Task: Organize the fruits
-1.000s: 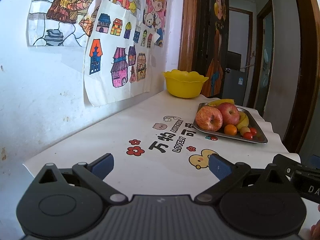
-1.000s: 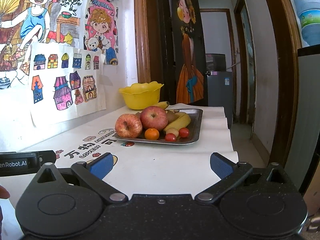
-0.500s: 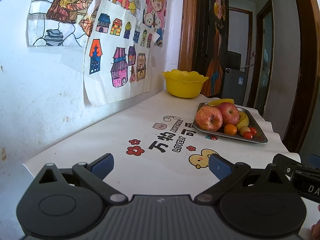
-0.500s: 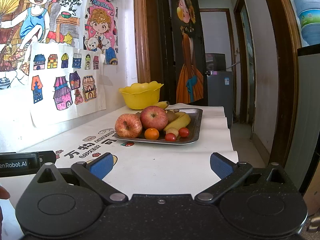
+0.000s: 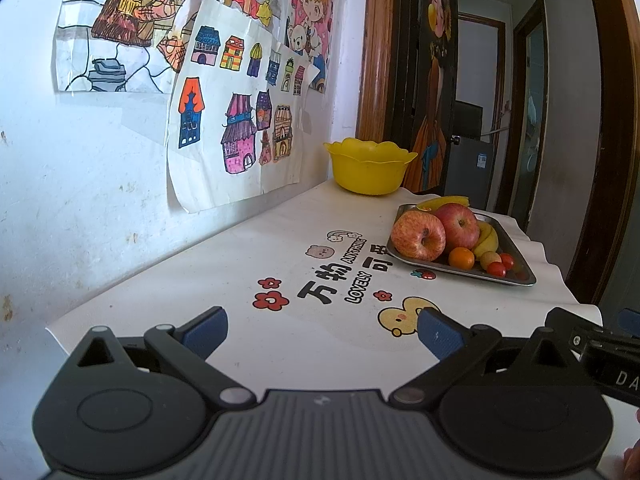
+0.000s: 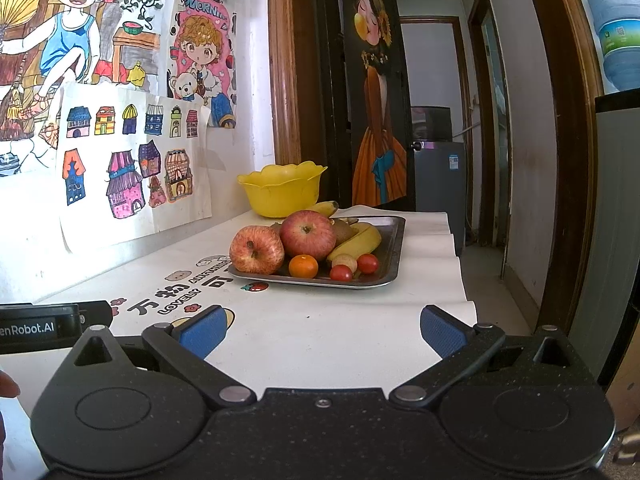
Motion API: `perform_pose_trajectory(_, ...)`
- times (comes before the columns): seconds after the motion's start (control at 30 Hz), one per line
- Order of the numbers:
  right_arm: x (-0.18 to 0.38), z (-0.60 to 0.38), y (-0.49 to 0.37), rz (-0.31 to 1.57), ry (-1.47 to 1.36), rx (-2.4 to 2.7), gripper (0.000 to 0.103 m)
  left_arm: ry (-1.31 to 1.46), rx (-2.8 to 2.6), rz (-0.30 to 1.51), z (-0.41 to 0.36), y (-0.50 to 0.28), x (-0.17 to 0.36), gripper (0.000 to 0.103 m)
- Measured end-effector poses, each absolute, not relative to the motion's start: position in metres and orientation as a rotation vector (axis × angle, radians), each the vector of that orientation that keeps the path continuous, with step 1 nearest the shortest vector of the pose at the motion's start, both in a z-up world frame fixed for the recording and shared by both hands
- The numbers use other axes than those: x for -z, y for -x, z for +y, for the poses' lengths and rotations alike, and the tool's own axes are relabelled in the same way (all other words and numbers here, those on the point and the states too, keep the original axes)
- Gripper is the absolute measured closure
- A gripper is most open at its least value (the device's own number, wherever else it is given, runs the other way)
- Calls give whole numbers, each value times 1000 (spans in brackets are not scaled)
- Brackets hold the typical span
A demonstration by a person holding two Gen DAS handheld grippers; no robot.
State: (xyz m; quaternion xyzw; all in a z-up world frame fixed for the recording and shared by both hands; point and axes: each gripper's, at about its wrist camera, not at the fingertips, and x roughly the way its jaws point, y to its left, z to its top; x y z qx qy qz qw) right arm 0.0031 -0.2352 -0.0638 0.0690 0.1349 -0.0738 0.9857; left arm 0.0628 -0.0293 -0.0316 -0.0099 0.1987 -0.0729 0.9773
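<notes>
A steel tray on the white table holds two red apples, bananas, a small orange, cherry tomatoes and a pale round fruit. Behind it stands an empty-looking yellow bowl. My right gripper is open, well short of the tray. My left gripper is open too, over the printed tablecloth, with the tray ahead to its right. Neither holds anything.
The white wall with taped drawings runs along the table's left side. The tablecloth's right edge drops to the floor beside a doorway. The other gripper's body shows at each view's side.
</notes>
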Motion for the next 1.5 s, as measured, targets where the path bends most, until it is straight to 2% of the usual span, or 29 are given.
perform_pose_trajectory(1.5,65,-235,-3,273,-146,147,1,1,153,405,-32,-62,30,0)
